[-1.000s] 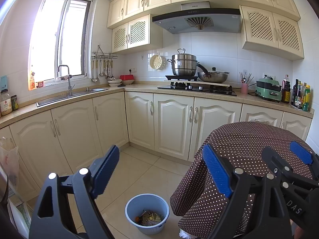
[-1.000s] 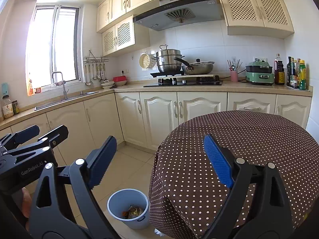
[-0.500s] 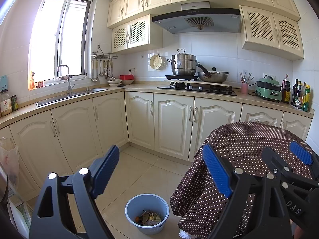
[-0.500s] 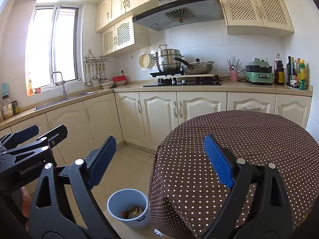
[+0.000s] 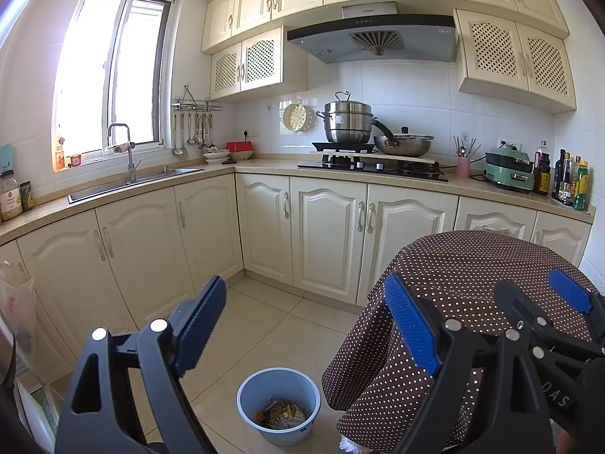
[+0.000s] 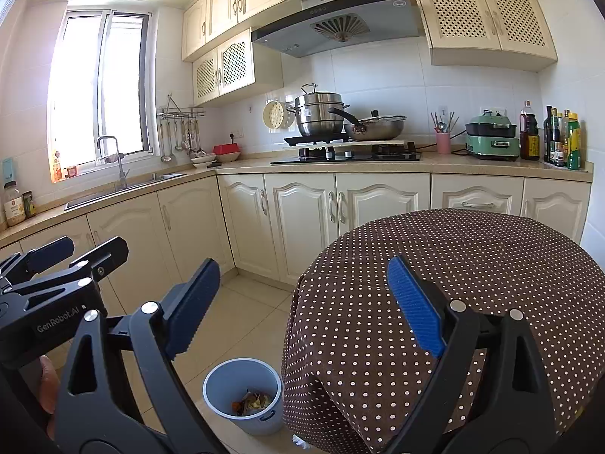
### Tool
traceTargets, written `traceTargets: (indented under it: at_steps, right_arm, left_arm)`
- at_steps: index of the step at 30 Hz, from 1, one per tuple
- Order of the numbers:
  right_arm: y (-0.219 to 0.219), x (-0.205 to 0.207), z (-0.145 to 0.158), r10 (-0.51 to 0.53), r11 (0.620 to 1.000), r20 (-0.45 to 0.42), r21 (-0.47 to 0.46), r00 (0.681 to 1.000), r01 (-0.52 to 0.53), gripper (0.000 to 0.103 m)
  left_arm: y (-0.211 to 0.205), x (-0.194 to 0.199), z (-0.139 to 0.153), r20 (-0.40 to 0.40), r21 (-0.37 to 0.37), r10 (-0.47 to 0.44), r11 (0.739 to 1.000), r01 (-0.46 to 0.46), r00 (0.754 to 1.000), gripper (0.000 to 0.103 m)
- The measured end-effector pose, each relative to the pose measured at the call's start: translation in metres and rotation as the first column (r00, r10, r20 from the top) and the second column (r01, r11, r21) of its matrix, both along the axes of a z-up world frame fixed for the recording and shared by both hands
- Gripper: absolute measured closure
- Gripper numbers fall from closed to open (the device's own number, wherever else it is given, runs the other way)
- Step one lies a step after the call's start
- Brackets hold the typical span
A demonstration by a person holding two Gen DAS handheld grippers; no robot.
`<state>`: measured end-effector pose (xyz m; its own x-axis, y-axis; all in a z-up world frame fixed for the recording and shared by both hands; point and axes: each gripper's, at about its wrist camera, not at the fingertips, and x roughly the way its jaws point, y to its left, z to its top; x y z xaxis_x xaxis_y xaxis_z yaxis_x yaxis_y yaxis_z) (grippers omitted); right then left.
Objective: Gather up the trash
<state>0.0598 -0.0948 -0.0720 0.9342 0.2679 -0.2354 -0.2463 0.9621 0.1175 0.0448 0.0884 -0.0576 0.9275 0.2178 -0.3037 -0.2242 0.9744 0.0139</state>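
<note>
A pale blue bin with scraps of trash inside stands on the tiled floor beside the table; it also shows in the right wrist view. My left gripper is open and empty, held high above the bin. My right gripper is open and empty over the near left edge of the round table, which has a brown polka-dot cloth. The left gripper shows at the left of the right wrist view; the right gripper shows at the right of the left wrist view.
Cream cabinets run along the back and left walls. The counter holds a sink, a hob with a steamer pot and a pan, a green cooker and bottles. A plastic bag hangs at the left.
</note>
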Motion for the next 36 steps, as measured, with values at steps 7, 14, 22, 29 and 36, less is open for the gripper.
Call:
traceTargets:
  at_steps: [7, 14, 22, 29, 36]
  right_arm:
    - [-0.001, 0.0007, -0.0006, 0.001, 1.0, -0.001, 0.0, 1.0, -0.001, 0.014]
    - [-0.0028, 0.0017, -0.0014, 0.001, 1.0, -0.003, 0.0, 1.0, -0.001, 0.014]
    - [-0.0022, 0.0025, -0.004, -0.001, 1.0, -0.01, 0.001, 1.0, 0.001, 0.013]
    - [-0.0022, 0.0019, -0.0061, -0.002, 1.0, -0.012, 0.002, 1.0, 0.002, 0.013]
    - [-0.001, 0.0029, -0.0077, -0.005, 1.0, -0.023, -0.001, 1.0, 0.005, 0.013]
  left_arm:
    - [0.0004, 0.0006, -0.001, -0.002, 0.0, -0.002, 1.0, 0.002, 1.0, 0.019]
    - [0.0007, 0.0012, -0.0016, -0.004, -0.001, -0.002, 1.0, 0.002, 1.0, 0.019]
    - [0.0001, 0.0028, -0.0036, -0.01, -0.003, -0.002, 1.0, 0.002, 1.0, 0.019]
    - [0.0001, 0.0018, -0.0049, -0.014, -0.003, 0.001, 1.0, -0.001, 1.0, 0.018]
    - [0.0062, 0.0065, -0.0076, -0.034, -0.014, 0.015, 1.0, -0.015, 0.999, 0.018]
